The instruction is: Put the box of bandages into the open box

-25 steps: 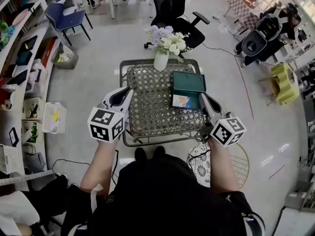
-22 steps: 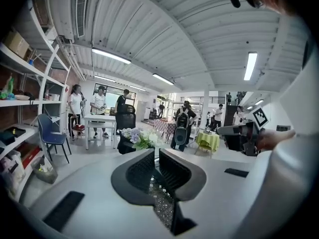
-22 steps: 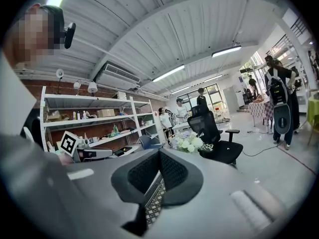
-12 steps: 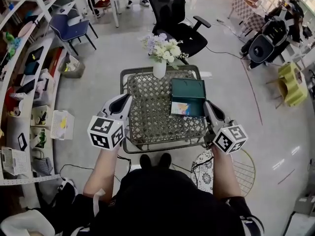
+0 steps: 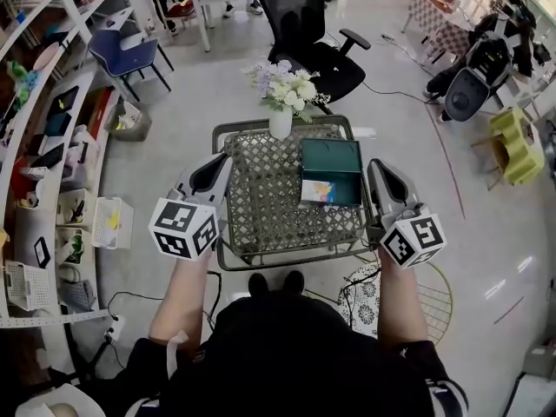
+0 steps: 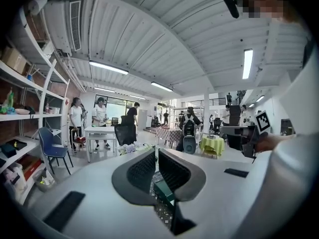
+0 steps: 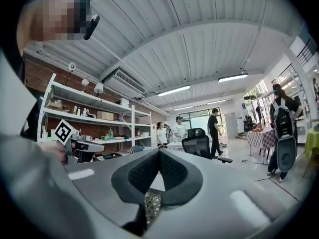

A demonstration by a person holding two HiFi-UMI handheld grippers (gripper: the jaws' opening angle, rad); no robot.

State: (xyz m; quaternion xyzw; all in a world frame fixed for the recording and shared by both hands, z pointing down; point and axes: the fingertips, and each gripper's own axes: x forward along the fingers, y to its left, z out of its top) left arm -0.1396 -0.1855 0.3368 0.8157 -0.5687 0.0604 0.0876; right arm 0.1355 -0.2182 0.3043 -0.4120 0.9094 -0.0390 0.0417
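both jaw pairs are shut, empty; left gripper and right gripper are best held clear of the open box, bandage box seemingly inside.

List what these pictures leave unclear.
- Colourful packet in the green box: head view, print too small to read.
- Green box in the left gripper view: mostly hidden behind the jaws.
- Green box in the right gripper view: out of frame; only the table weave shows.
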